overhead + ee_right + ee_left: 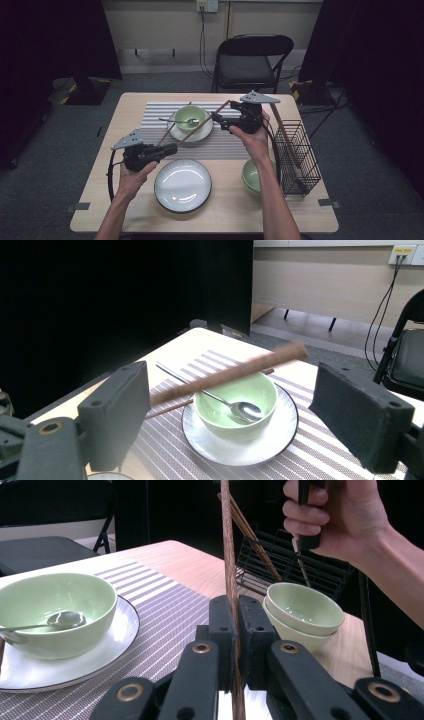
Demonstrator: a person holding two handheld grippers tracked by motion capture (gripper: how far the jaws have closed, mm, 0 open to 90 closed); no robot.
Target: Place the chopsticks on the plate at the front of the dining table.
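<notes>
We clench our left fingers (235, 625) on a chopstick (229, 555) while our right fingers (240, 405) stand released, that chopstick passing between them.

Even overhead light (dark surrounds), slight blur

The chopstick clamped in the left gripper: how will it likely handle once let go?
The chopstick looks like straight, stiff wood, so it probably won't flex. It is thin and round, so likely light and apt to roll. The left gripper pinches one end only, so it may pivot.
</notes>
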